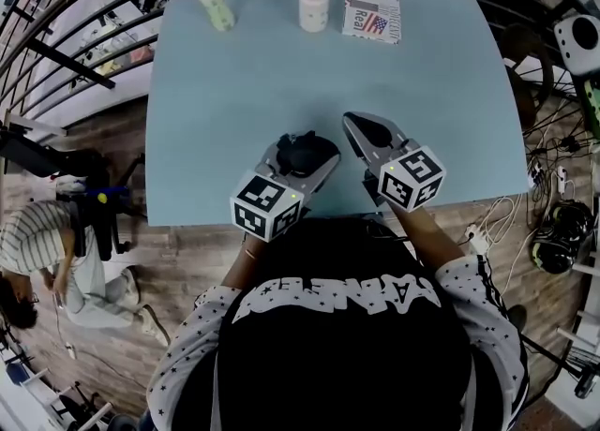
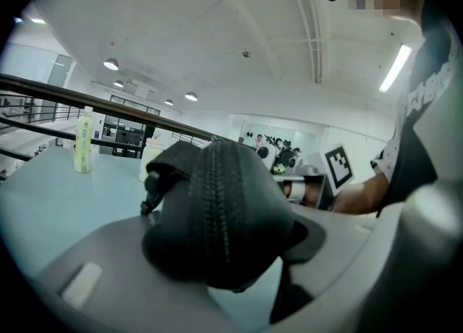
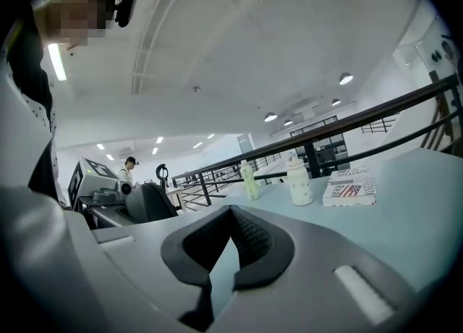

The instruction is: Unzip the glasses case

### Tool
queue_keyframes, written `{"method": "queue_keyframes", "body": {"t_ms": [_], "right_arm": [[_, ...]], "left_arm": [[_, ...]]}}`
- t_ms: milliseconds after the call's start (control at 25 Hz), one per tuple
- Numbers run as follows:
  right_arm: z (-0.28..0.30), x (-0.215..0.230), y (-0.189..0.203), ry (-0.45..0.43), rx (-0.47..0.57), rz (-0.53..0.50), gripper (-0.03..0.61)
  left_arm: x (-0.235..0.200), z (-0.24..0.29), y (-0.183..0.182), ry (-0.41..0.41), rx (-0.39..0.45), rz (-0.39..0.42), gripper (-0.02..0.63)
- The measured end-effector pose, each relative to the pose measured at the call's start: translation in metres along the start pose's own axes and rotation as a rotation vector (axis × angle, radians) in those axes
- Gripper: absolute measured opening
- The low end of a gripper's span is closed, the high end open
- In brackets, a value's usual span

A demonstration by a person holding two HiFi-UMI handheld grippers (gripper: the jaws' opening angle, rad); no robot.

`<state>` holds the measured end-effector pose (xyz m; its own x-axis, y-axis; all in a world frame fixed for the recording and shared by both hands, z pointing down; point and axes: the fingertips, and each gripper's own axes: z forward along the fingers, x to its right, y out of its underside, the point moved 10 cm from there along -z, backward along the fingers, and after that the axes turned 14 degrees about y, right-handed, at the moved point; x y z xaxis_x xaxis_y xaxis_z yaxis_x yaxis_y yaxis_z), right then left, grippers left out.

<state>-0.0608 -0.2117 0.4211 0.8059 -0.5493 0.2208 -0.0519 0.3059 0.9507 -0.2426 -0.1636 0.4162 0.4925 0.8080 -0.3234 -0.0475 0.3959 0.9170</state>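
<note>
The black glasses case is off the blue table, near its front edge, with my left gripper shut on it. In the left gripper view the case fills the space between the jaws of the left gripper. Its zipper runs up the middle and the zipper pull hangs at its left side. My right gripper is just right of the case, shut and holding nothing. In the right gripper view its pads meet with nothing between them, and the case shows at the left.
At the table's far edge stand a pale green bottle, a white bottle and a printed box. A dark railing curves round the table. A person crouches on the floor at the left.
</note>
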Motion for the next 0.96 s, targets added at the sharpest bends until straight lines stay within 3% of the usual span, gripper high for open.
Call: {"method": "queue_keyframes", "body": {"t_ms": [960], "right_arm": [[0.006, 0.011, 0.004, -0.007, -0.028, -0.02, 0.003]], "left_arm": [[-0.011, 0.011, 0.002, -0.011, -0.028, -0.023, 0.0]]}}
